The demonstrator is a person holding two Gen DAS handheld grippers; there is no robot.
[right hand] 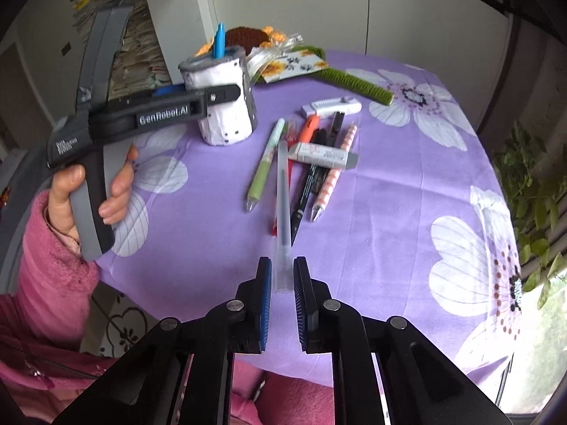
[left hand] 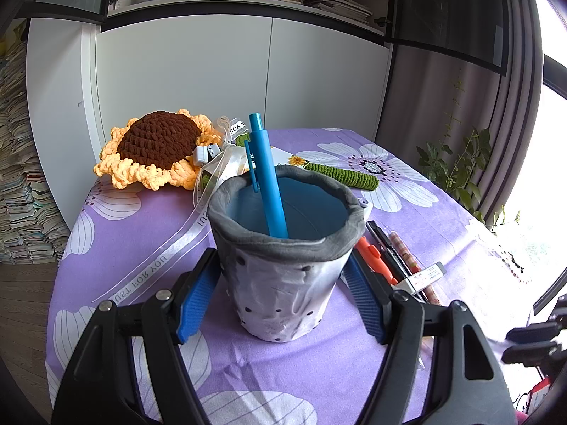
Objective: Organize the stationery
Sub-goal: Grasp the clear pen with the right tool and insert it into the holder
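A grey-white fabric pen cup (left hand: 280,276) stands on the purple flowered tablecloth (left hand: 141,233) with a blue pen (left hand: 265,177) upright in it. My left gripper (left hand: 280,283) has its blue pads against both sides of the cup; it also shows in the right wrist view (right hand: 212,99), with the cup (right hand: 226,109). My right gripper (right hand: 282,276) is shut on a frosted grey pen (right hand: 282,212) and holds it above the cloth, pointing away. A pile of pens (right hand: 319,163), a white eraser (right hand: 322,154) and a utility knife (right hand: 331,106) lies beyond it.
A crocheted sunflower (left hand: 156,148) with ribbon and a green crocheted stem (left hand: 340,175) lies at the table's back. White cabinets (left hand: 230,71) stand behind. A plant (left hand: 457,163) and window are on the right. Stacked books (left hand: 17,177) rise on the left.
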